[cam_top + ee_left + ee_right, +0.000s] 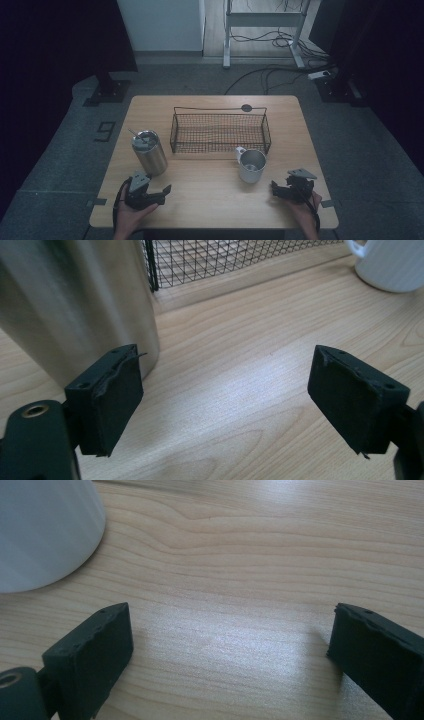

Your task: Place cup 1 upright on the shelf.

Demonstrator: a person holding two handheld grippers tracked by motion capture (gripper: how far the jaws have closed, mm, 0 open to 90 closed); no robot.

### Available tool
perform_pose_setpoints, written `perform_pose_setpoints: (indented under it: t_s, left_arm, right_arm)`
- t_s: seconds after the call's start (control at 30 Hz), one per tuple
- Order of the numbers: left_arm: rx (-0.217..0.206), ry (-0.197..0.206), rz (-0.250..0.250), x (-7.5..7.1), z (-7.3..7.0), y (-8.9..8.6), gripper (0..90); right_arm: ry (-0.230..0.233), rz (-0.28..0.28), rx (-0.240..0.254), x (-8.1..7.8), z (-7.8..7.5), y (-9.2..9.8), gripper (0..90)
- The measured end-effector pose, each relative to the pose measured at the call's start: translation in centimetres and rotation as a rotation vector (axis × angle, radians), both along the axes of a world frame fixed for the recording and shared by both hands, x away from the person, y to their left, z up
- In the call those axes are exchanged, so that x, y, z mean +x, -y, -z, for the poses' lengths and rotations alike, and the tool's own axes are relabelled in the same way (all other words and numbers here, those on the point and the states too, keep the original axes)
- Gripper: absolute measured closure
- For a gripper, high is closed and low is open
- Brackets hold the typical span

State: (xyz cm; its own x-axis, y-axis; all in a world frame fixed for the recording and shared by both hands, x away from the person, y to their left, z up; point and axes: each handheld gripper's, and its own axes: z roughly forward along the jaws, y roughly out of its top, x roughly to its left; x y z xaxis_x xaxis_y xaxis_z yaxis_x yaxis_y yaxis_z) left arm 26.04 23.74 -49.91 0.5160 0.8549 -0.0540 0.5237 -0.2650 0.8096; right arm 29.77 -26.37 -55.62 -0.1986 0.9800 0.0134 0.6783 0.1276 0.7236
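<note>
Black jaws, steel tumbler, white mug

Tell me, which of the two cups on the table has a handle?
The white mug, standing in front of the wire basket toward the right. Its handle points toward the basket. The steel tumbler on the left is taller, has plain sides and wears a lid.

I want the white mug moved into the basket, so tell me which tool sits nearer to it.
Right. The right tool lies just beside the white mug, towards the table's near right corner, jaws open. The left tool is across the table, below the steel tumbler, jaws open too.
</note>
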Motion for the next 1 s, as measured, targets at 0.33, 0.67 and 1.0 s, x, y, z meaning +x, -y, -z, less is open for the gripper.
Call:
perform_pose_setpoints:
  t_s: [0.33, 0.67, 1.0]
  left_arm:
    - [-0.018, 0.022, -0.021, 0.0, -1.0, -1.4, 14.8]
    - [-0.021, 0.024, -0.039, 0.3, -1.2, -2.4, 14.7]
    - [-0.047, 0.031, -0.090, 0.9, -1.8, -4.1, 14.5]
  right_arm:
    - [0.000, 0.002, 0.000, 0.0, 0.0, 0.0, 3.8]
    - [0.001, 0.004, 0.000, 0.0, 0.0, 0.0, 4.0]
    - [0.001, 0.004, 0.000, 0.0, 0.0, 0.0, 4.1]
